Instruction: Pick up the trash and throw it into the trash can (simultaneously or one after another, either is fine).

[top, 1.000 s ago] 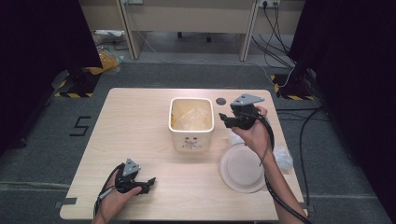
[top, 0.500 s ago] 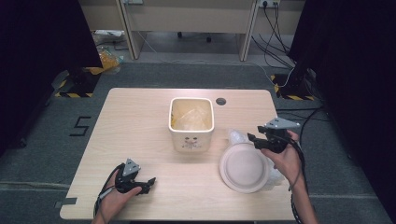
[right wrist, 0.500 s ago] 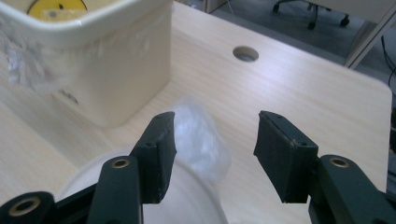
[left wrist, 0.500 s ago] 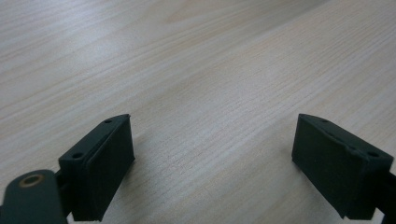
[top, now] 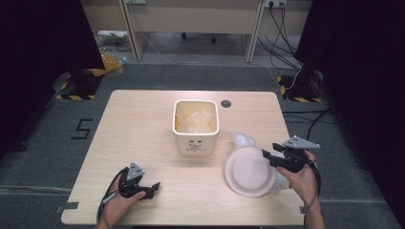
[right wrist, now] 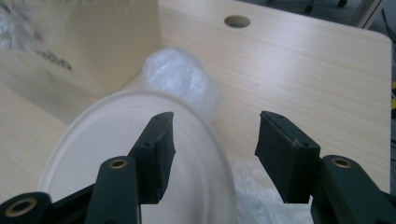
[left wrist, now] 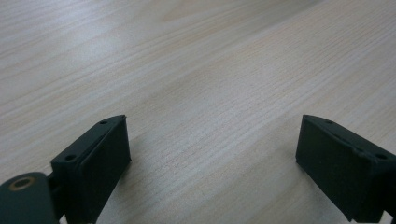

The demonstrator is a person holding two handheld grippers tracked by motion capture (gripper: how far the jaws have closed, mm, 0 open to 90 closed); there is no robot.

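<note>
The white paper plate (top: 250, 171) lies flat near the right front of the table (top: 143, 124), just in front and to the right of the cream waste bin (top: 196, 128). A crumpled clear plastic wrapper (top: 242, 140) sits at the plate's far rim, between plate and bin, and more crinkled plastic (right wrist: 261, 196) shows at the plate's right edge in the right gripper view.

The right hand-held gripper (top: 270, 157) hovers at the plate's right rim with its jaws spread wide and nothing between them; in its own view one jaw sits over the plate and the other over bare table beyond the rim. The step in hand looks like an approach to pick up the plate or the plastic beside it, probably for the bin. The next move calls for lowering so the jaws straddle the thin rim, then closing; the plate lies flat, so catching its edge may be fiddly, and the plastic could get pinched along with it.

The left hand-held gripper (top: 148, 191) rests on the table at the front left, jaws wide apart and empty, well away. A round cable hole (top: 226, 103) lies behind the bin.
</note>
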